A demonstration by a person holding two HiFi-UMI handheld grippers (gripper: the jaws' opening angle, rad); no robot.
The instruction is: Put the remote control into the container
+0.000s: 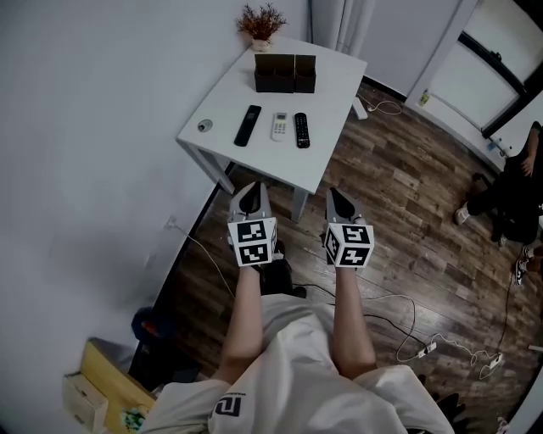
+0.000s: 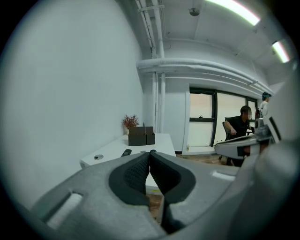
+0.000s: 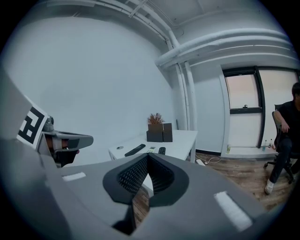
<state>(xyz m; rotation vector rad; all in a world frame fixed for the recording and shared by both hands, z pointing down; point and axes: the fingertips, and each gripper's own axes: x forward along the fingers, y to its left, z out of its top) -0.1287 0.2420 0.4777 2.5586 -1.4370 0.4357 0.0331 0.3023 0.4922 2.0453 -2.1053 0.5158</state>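
Three remotes lie in a row on the white table (image 1: pixel 331 85): a long black remote (image 1: pixel 248 125), a white remote (image 1: pixel 279 125) and a shorter black remote (image 1: pixel 301 130). Behind them stands the dark two-compartment container (image 1: pixel 285 73). My left gripper (image 1: pixel 250 197) and right gripper (image 1: pixel 340 202) hover over the floor short of the table's near edge, both shut and holding nothing. From the right gripper view the long black remote (image 3: pixel 135 150), the shorter black remote (image 3: pixel 161 150) and the container (image 3: pixel 159 132) show beyond the closed jaws. The left gripper view shows the container (image 2: pixel 141 135).
A small potted plant (image 1: pixel 261 23) stands at the table's far corner, and a small round disc (image 1: pixel 204 126) lies near its left edge. Cables and a power strip (image 1: pixel 428 346) trail over the wooden floor. A seated person (image 1: pixel 513 191) is at the right. A wall runs along the left.
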